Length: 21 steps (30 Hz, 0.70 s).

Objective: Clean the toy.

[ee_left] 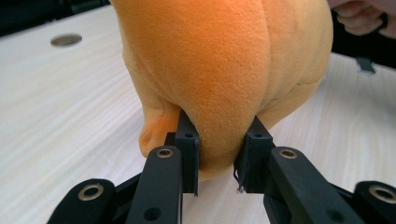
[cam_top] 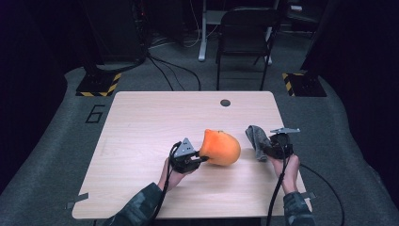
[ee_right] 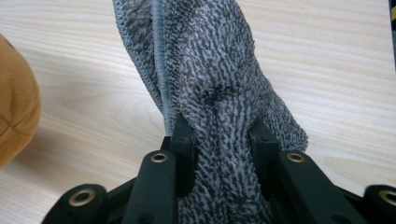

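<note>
**Both grippers clamped: plush toy left, cloth right**

Nearest the table's front edge, two camouflage sleeves [cam_top: 141, 207] coming in from below, a hand on each tool. Left gripper [cam_top: 203, 159] clenched on the orange plush toy [cam_top: 221, 147], jaws pinching a fold of its fabric at the lower end; seen close in the left gripper view as pads [ee_left: 189, 154] pressed into the soft orange pile, toy [ee_left: 224, 70] bulging above them over the wood. Right gripper [cam_top: 263, 149] clamped on a grey cloth [cam_top: 256, 137], bunched and standing up between the jaws; in the right gripper view, woven grey terry [ee_right: 210, 84] squeezed between both pads, hemmed edge running up its left side, orange toy [ee_right: 16, 107] at the left border. Toy and cloth near each other, not touching, on the right half of the pale wooden table [cam_top: 141, 122]. Farther on, a round cable hole [cam_top: 225, 102] near the far edge. Beyond the table, a dark folding chair [cam_top: 244, 37] on grey floor.
</note>
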Tool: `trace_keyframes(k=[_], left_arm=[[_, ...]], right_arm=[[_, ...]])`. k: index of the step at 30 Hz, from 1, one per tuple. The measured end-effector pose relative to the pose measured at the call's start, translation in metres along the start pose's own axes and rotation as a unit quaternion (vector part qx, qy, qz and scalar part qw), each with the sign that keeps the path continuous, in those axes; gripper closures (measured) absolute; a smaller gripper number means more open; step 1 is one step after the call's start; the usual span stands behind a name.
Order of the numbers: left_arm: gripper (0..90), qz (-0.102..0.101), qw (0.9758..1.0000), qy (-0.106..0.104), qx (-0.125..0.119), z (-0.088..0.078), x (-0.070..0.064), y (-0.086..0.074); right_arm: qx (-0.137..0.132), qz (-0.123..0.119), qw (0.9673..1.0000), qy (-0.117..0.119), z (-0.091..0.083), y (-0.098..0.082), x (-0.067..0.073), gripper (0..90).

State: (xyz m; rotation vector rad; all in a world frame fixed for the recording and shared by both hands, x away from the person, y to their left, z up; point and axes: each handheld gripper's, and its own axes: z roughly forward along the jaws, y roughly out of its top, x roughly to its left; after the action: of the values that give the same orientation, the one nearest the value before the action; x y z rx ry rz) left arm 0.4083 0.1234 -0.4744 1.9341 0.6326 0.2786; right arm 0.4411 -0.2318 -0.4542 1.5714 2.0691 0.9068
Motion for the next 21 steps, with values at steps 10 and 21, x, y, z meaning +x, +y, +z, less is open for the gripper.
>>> trace_keyframes(k=[10, 21], left_arm=[[73.2, -0.108, 0.9937, -0.011, 0.030, 0.012, 0.013, -0.007], [72.0, -0.117, 0.9920, -0.004, 0.047, 0.020, 0.007, -0.008]], right_arm=[[-0.055, -0.032, 0.9957, 0.067, -0.043, 0.027, 0.039, 70.8], [-0.053, -0.141, 0.9809, 0.124, -0.033, 0.035, 0.141, 70.4]])
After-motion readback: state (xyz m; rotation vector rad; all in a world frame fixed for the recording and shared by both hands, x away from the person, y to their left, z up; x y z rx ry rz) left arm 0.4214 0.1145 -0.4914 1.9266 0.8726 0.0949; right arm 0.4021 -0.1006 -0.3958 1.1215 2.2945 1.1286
